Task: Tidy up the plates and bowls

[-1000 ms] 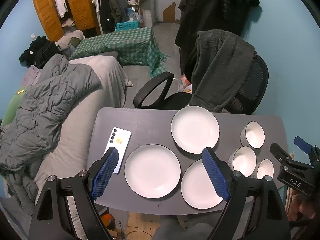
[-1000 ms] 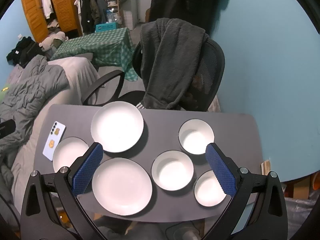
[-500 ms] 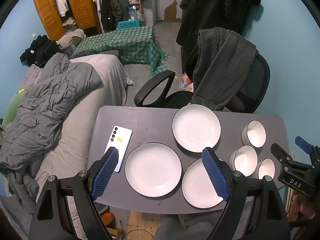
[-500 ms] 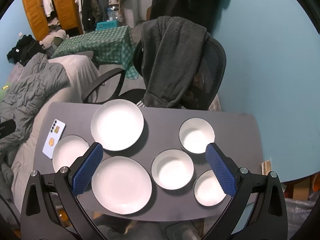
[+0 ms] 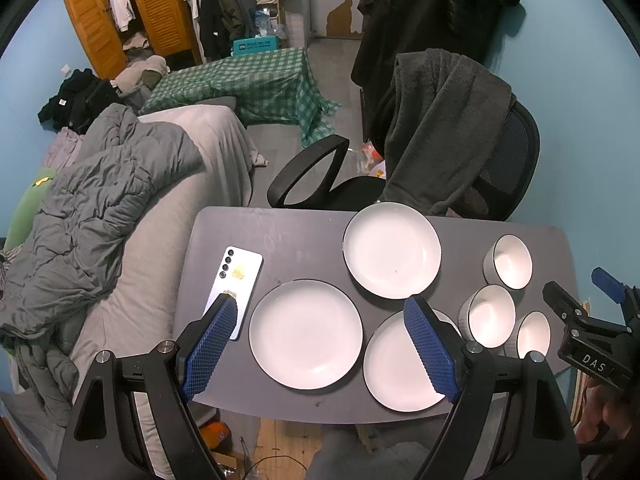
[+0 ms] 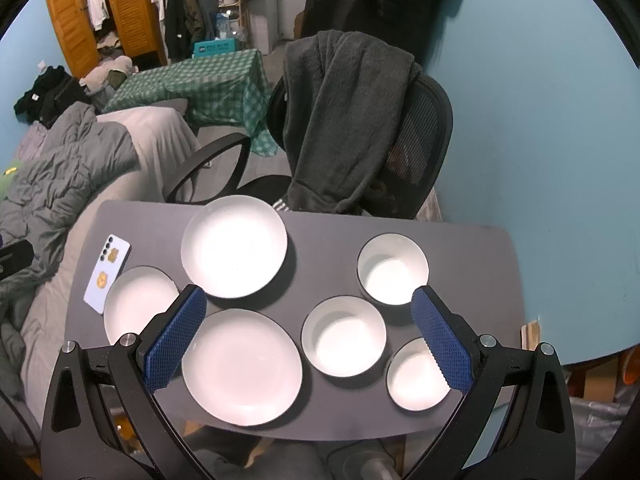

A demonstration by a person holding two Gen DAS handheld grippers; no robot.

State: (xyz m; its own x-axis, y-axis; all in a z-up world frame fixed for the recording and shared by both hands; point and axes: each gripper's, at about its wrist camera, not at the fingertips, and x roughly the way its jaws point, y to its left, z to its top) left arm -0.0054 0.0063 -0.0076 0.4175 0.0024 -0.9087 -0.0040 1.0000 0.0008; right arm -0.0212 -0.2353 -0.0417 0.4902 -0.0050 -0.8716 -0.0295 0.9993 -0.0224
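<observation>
Three white plates and three white bowls lie on a small grey table [image 5: 288,236] [image 6: 472,248]. The far plate [image 5: 392,254] [image 6: 234,246], the near-left plate [image 5: 306,338] [image 6: 138,308] and the near-middle plate [image 5: 394,364] [image 6: 242,366] are side by side. The far bowl [image 5: 510,262] [image 6: 394,274], middle bowl [image 5: 488,316] [image 6: 344,340] and nearest bowl [image 5: 532,334] [image 6: 416,380] sit to the right. My left gripper [image 5: 316,322] hovers open above the near plates. My right gripper [image 6: 306,312] [image 5: 580,300] hovers open over the middle bowl. Both are empty.
A white phone [image 5: 236,284] [image 6: 108,274] lies on the table's left part. A black office chair [image 5: 460,160] [image 6: 360,132] draped with a dark fleece stands behind the table. A bed with a grey duvet [image 5: 100,208] lies to the left.
Both views have shifted slightly; the dishes sit a little farther up and right in the left view. Nothing on the table has moved and both grippers stay open.
</observation>
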